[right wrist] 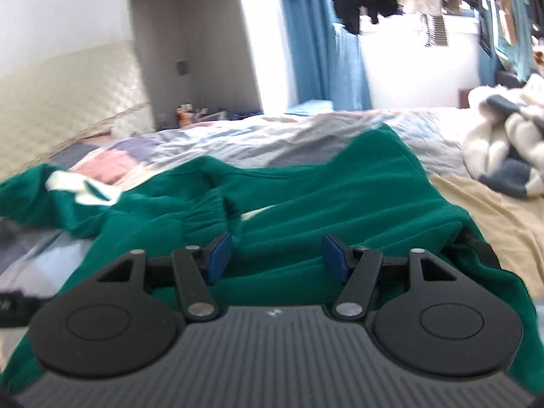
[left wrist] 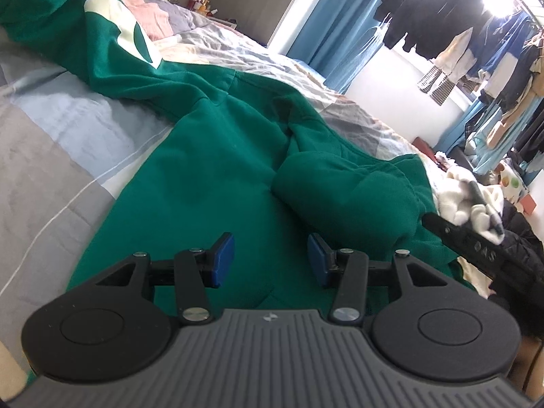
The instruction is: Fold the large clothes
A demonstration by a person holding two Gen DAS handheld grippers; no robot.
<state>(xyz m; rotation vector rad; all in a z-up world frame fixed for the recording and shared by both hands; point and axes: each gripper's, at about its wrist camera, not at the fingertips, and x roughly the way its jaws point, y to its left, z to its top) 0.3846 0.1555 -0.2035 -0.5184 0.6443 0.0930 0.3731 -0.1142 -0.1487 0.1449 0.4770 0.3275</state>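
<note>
Green sweatshirt [left wrist: 210,156] lies spread across the bed [left wrist: 51,129], thick fleece-like knit, matte, soft rounded creases. Pale cream patch [left wrist: 115,23] on the far part near the headboard end. One sleeve is folded in over the body, forming a fat rounded roll [left wrist: 340,190]; ribbed gathered cuff [right wrist: 204,214] shows in the right wrist view

Left gripper [left wrist: 270,258]: jaws parted, blue flat rectangular pads [left wrist: 224,258] either side of bare fabric, nothing pinched, hovering over the lower body panel

Right gripper [right wrist: 277,258]: jaws apart, pads [right wrist: 221,258] clear of the cloth, nothing between them but fabric below; frame is motion-blurred. Its black hard-plastic body also shows at the right edge of the left wrist view [left wrist: 476,251]

Bed cover: smooth woven patchwork of grey, blue, pink blocks, lightly wrinkled. Fluffy white-and-grey pile [right wrist: 503,149] sits on the bed's far right, apart from the sweatshirt. Blue curtain [left wrist: 336,23], dark hanging clothes [left wrist: 428,3] against a bright window
</note>
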